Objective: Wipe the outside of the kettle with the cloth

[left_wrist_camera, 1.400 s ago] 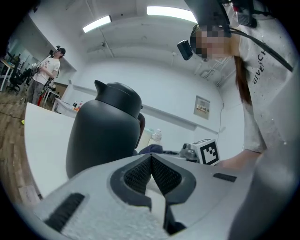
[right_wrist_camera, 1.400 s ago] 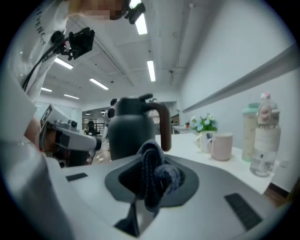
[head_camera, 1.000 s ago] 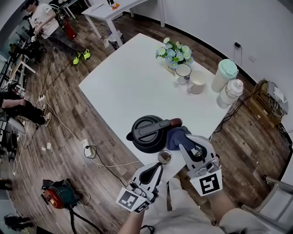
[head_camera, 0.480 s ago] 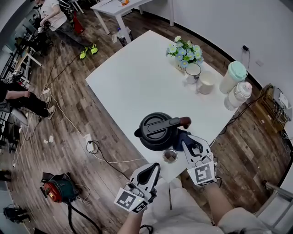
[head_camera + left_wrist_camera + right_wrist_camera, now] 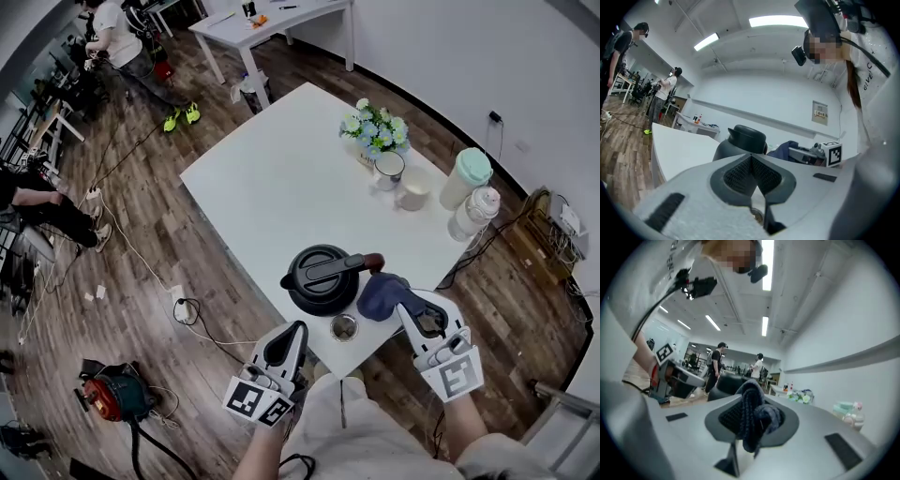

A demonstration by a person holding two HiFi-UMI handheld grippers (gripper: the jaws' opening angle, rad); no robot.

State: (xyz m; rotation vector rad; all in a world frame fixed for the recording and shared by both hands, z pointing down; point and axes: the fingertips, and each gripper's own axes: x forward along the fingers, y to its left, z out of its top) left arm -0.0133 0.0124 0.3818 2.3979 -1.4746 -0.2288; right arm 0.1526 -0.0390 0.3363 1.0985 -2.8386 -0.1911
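While the round black kettle (image 5: 323, 278) sits near the front edge of the white table (image 5: 272, 178) in the head view, the right gripper (image 5: 405, 307) has a dark blue cloth (image 5: 378, 292) just beside it. The left gripper (image 5: 292, 333) hangs off the table edge. Left gripper view: jaws pressed together, nothing between them. Right gripper view: jaws clamped on the cloth.

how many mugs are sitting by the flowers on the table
2: a dark-rimmed mug beside the flowers, and a plain white mug next to it, toward the green-lidded jug. None seems hidden.
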